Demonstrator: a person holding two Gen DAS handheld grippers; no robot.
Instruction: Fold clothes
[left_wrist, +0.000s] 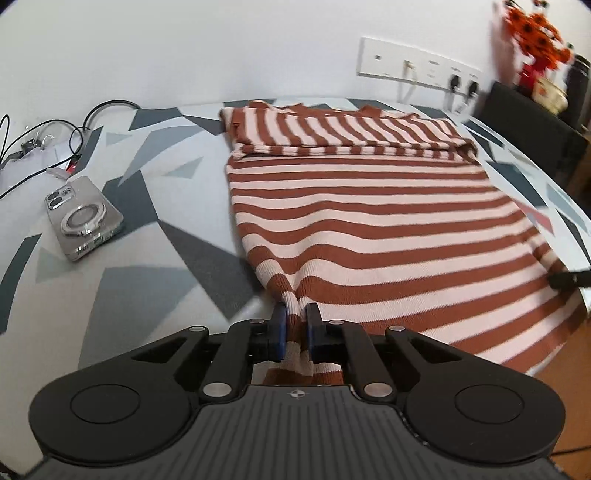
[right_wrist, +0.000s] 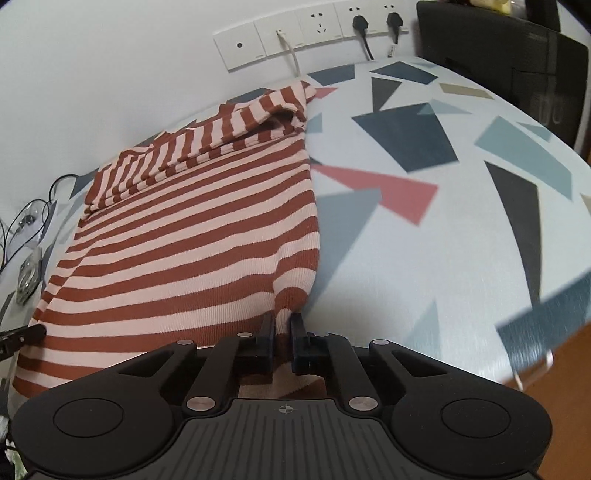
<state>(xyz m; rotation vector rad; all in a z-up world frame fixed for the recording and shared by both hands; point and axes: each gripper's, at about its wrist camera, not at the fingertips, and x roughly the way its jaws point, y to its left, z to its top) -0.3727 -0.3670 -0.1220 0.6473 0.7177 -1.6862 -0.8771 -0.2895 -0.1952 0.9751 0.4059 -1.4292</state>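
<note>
A brown and pale pink striped sweater (left_wrist: 369, 221) lies spread on the patterned table, its sleeves folded across the far end. My left gripper (left_wrist: 296, 314) is shut on the sweater's near left hem corner, with fabric bunched between the blue pads. In the right wrist view the sweater (right_wrist: 192, 240) fills the left half. My right gripper (right_wrist: 283, 321) is shut on the near right hem corner. Each gripper's tip shows in the other's view: the right fingertips (left_wrist: 567, 279) and the left fingertips (right_wrist: 22, 338).
A phone (left_wrist: 83, 218) in a clear case lies on the table's left, with cables (left_wrist: 55, 136) behind it. The table (right_wrist: 424, 221) has a geometric patterned cloth. A wall socket strip (right_wrist: 310, 33) and a dark chair (right_wrist: 517, 70) stand at the back right.
</note>
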